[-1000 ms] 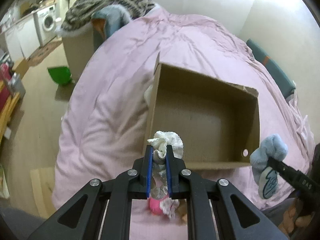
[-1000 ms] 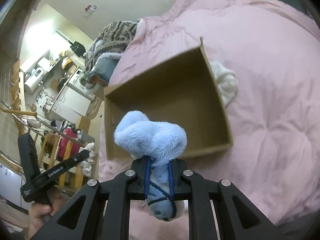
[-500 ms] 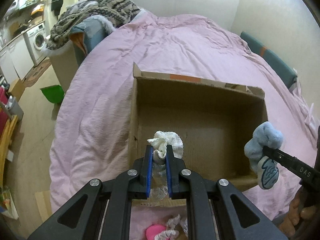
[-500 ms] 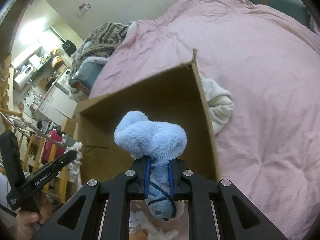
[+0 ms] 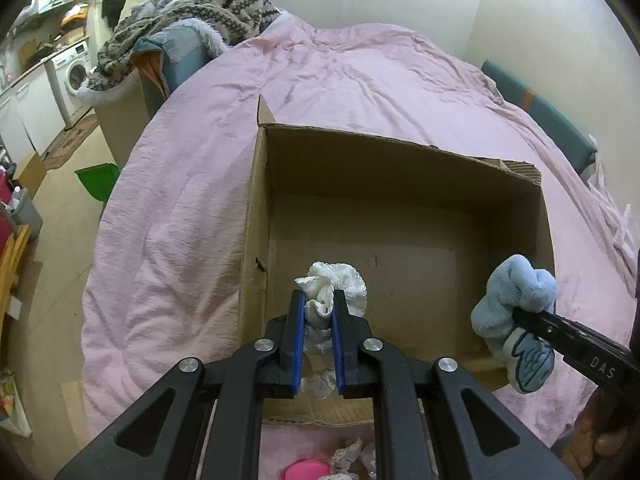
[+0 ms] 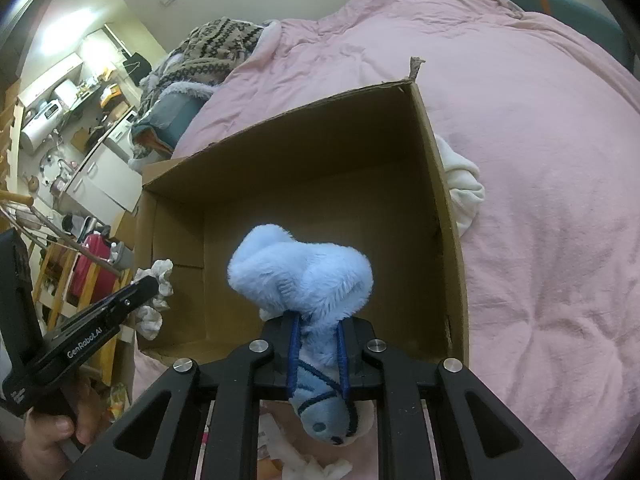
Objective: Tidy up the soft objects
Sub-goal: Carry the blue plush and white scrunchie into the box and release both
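- Currently, left gripper (image 5: 319,307) clamps a crumpled white lace-edged cloth (image 5: 335,285) above the open brown cardboard box (image 5: 404,184).
- Right gripper (image 6: 319,334) grips a fluffy light-blue plush toy (image 6: 300,276) over the same box on the pink quilt (image 5: 172,216).

Right tongs (image 6: 318,332) grip blue plush toy (image 6: 300,276) over cardboard box (image 6: 440,184)

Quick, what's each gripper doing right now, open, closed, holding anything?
Left gripper: closed on the white lacy cloth.
Right gripper: closed on the blue plush toy.

washing machine (image 5: 74,76), green dustpan (image 5: 98,180), red suitcase (image 6: 90,268)
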Motion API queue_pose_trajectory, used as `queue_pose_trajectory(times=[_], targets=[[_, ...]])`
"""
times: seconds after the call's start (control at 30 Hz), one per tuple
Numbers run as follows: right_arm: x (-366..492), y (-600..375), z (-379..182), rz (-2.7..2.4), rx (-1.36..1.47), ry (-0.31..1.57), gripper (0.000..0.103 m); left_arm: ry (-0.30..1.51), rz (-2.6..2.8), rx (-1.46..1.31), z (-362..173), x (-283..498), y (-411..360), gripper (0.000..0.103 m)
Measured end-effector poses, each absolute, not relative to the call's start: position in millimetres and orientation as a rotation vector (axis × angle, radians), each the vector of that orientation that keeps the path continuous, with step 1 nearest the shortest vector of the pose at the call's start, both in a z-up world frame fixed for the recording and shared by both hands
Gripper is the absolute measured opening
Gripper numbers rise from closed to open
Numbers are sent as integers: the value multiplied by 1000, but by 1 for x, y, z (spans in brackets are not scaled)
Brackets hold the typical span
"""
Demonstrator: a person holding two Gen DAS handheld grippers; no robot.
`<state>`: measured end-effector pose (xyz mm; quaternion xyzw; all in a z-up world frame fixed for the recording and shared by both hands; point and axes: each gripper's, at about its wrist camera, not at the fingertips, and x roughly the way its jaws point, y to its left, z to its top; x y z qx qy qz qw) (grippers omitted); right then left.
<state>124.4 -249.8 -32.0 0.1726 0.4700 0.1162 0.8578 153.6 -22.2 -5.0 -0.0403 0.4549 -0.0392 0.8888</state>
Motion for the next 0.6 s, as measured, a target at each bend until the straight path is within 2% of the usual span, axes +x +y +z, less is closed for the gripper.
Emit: queue_pose_trajectory(times=[0.33, 0.6], targets=[[125, -244, -34, 262, 351, 997, 18, 933, -93, -69, -7, 153, -26, 12], [125, -244, -35, 263, 355, 999, 27, 930, -88, -76, -8, 152, -26, 13]])
